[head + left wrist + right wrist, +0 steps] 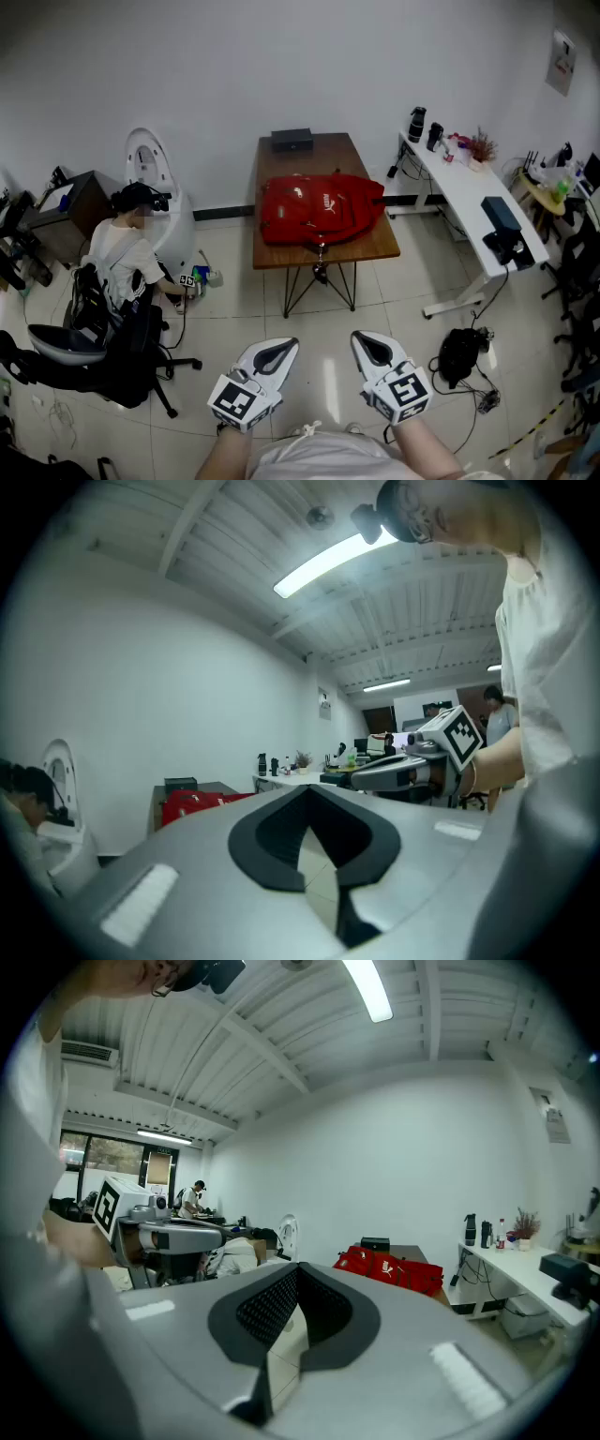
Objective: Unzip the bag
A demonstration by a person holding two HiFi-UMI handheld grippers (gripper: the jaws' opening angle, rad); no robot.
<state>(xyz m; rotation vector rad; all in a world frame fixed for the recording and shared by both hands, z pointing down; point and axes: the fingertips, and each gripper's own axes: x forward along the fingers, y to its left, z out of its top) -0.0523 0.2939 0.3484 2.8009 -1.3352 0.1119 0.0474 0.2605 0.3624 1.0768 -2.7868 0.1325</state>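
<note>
Left gripper (284, 347) and right gripper (362, 339), held low before the person's body; each has its jaws tip to tip with nothing between them. The red bag (319, 208) lies flat on the wooden surface (373, 246), well apart from both, with a strap or pull hanging over the near edge. The fabric is judged soft, light and prone to bunching. One gripper should pin the cloth beside the zip while the other takes the small pull tab.

Brightness: bright, even indoor light in all views.
Source: ceiling tube lights (323, 562), blown out to white.
Glare: pale sheen on the floor tiles (330, 375) and the red backpack (319, 211).
Distortion: strong fisheye; the gripper views have black rounded corners.
Focus: near foreground soft.
</note>
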